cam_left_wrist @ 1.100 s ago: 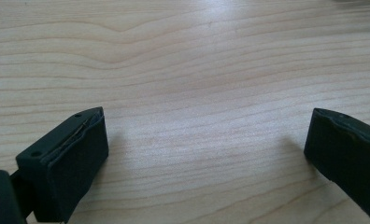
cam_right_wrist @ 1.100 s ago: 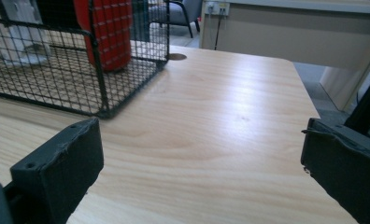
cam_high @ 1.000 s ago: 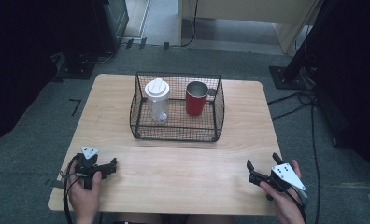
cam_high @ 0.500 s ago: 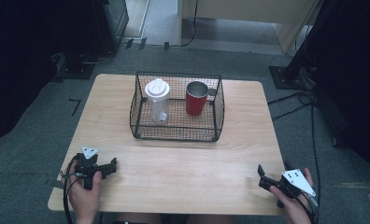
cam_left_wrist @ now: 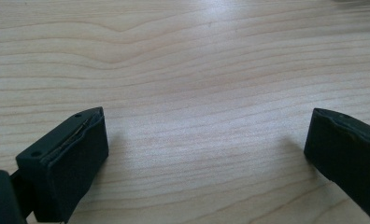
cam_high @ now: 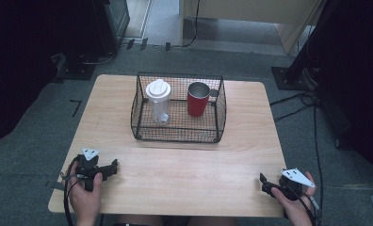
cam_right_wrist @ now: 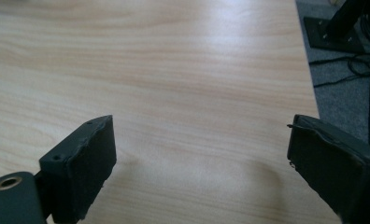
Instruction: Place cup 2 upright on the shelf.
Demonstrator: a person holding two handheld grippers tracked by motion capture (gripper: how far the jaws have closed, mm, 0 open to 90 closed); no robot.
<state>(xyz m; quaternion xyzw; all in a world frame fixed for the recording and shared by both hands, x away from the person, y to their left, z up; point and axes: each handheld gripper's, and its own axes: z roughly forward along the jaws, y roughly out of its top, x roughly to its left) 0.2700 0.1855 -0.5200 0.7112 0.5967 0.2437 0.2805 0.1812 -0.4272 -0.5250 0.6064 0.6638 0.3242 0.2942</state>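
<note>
Both claws rest low over the near edge of the worktop, far from the work: my left claw at the near left corner, my right claw at the near right. Each is released, jaws standing wide apart over bare wood in its own gripper view, my left claw and my right claw holding nothing. The things nearest to hand sit inside the black wire basket at mid-worktop: a clear bottle with a white lid on its left side, a red mug on its right, the two standing upright and apart. Judgement on handling: the bottle looks like thin plastic, light and apparently empty, smooth-walled, so likely to slip or tip if pinched high; best taken across the body just below the lid. The mug looks rigid and heavier, with a metal-looking inner wall; a rim pinch or a grip across the body should hold. The basket walls stand taller than the mug, so entry must be from above.
</note>
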